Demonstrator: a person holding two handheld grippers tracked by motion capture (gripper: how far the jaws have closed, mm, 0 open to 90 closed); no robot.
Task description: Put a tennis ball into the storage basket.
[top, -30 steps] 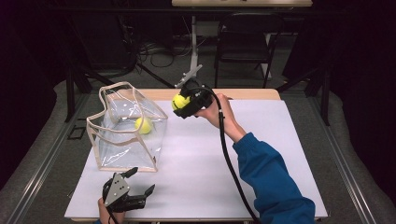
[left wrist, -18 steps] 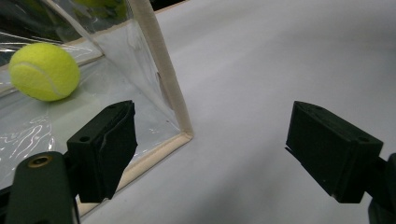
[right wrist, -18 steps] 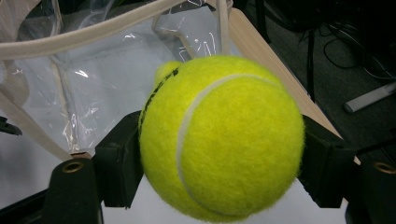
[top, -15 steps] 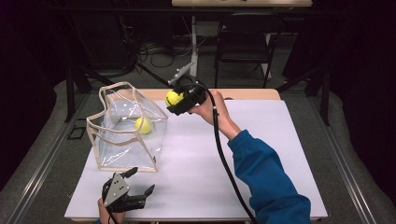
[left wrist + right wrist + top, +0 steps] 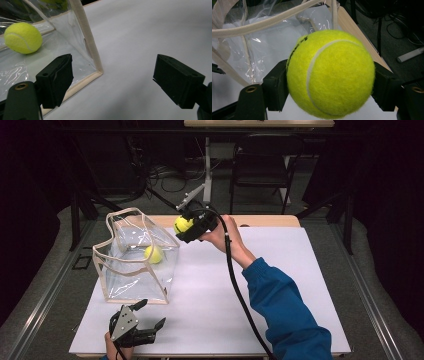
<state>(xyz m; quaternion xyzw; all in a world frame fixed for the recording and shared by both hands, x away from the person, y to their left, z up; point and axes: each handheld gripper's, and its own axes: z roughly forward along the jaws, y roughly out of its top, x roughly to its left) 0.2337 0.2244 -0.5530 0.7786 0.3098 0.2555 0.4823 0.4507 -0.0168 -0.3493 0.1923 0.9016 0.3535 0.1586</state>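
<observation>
A clear plastic bag with cream trim (image 5: 135,260) stands open on the left of the white table (image 5: 280,285). One yellow tennis ball (image 5: 153,254) lies inside it, seen through the bag's wall (image 5: 23,38). My right gripper (image 5: 184,226) is held in the air just right of the bag's rim, shut on a second tennis ball (image 5: 329,73) that presses against both pads. The bag's handles (image 5: 264,22) hang close ahead of that ball. My left gripper (image 5: 147,315) rests open at the table's front left edge, by the bag's bottom corner (image 5: 98,72), nothing between its jaws.
A wooden strip (image 5: 260,221) runs along the table's far edge. Behind it stand a chair (image 5: 260,170), a stand and cables on the floor. A black cable (image 5: 240,295) trails from the right gripper along the blue sleeve (image 5: 285,310).
The right gripper has carried its tennis ball leftward and slightly up, closer to the bag's open top. The left gripper has stayed where it was.
</observation>
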